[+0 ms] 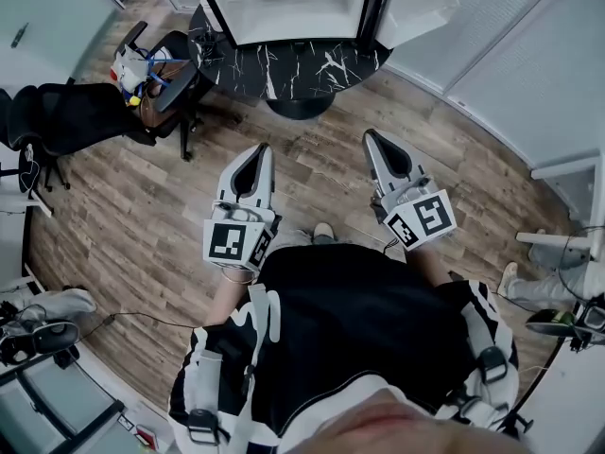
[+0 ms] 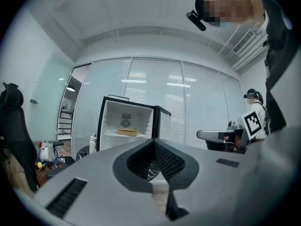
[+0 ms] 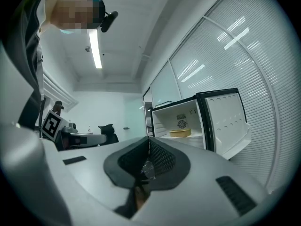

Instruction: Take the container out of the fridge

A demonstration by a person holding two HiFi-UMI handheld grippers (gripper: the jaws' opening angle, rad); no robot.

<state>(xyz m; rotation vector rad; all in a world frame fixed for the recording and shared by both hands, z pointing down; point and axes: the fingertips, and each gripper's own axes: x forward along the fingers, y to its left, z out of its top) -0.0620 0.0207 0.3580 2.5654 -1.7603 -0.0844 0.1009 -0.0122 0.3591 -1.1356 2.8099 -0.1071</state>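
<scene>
Sitting in the open fridge [image 2: 141, 121], a shallow tan container [image 2: 127, 132]; left claw [image 1: 263, 149] and right claw [image 1: 371, 135] closed, empty.

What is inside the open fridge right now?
One shallow tan container on the white shelf of the fridge, with labels on the back wall. In the left gripper view, the left gripper covers the space below that shelf.

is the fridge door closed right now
No, the fridge door stands swung open in the right gripper view, and the yellow container shows inside.
</scene>
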